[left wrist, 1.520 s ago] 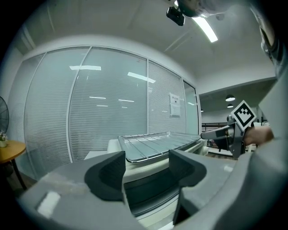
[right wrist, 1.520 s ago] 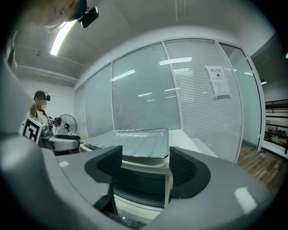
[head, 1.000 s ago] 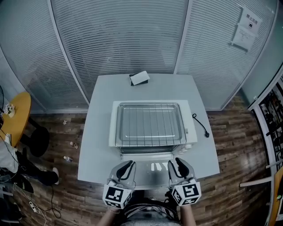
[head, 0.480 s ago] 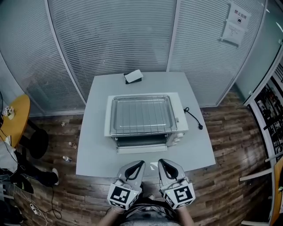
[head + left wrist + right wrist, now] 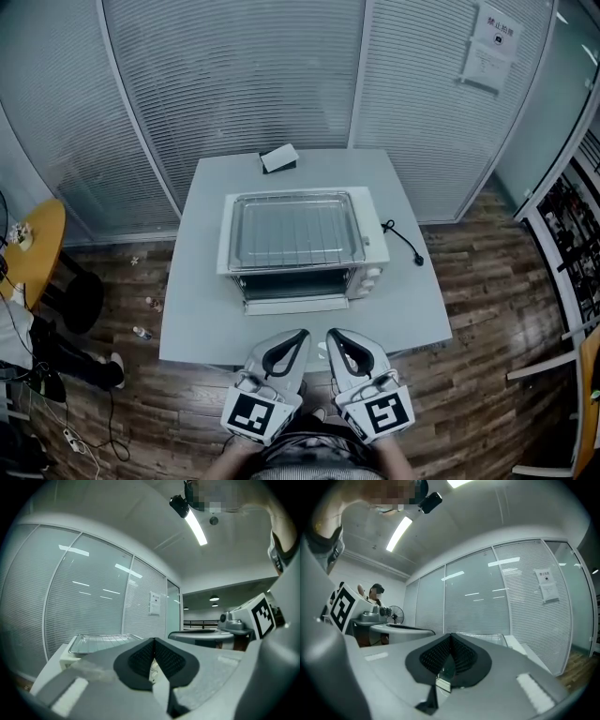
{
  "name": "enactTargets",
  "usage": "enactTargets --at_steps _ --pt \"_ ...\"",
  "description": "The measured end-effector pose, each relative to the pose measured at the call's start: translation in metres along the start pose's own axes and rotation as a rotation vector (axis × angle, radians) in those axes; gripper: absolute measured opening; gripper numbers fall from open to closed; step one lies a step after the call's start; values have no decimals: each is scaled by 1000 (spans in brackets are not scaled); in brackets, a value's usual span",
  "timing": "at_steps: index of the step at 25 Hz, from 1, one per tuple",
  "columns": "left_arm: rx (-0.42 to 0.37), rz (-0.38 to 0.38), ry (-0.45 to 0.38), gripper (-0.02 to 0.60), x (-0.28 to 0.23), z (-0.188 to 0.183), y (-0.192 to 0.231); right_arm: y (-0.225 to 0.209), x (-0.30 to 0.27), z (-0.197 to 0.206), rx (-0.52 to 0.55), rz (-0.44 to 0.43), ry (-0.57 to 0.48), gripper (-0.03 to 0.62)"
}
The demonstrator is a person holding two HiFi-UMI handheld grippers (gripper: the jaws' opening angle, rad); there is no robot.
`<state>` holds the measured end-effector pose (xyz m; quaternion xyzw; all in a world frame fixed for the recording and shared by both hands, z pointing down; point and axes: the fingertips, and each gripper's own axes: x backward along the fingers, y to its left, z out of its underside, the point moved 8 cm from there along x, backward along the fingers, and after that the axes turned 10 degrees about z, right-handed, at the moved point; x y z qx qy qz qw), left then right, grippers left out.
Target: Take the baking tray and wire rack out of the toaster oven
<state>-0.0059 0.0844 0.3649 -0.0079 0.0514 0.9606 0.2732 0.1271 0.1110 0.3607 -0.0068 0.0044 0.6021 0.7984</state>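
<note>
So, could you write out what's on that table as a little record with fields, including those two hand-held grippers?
Table: grey, square, on a wood floor
Toaster oven: white, mid-table, front towards the person
Baking tray: on top of the oven
Wire rack: lying in the tray
Small box: at the far table edge
Cord: black, right of the oven
Left gripper: jaws together, nothing held, by the near table edge
Right gripper: jaws together, nothing held, beside the left one
</note>
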Motion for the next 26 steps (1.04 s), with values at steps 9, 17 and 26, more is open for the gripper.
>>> enactTargets --at_steps 9,17,26 --pt "4 -16 6 4 6 0 -13 8 11 0 10 -25 3 -2" --pt "-13 -21 17 3 11 0 -12 11 11 -2 14 -26 9 -2" --pt "-8 -33 22 3 12 2 -7 14 7 0 13 -34 29 -2"
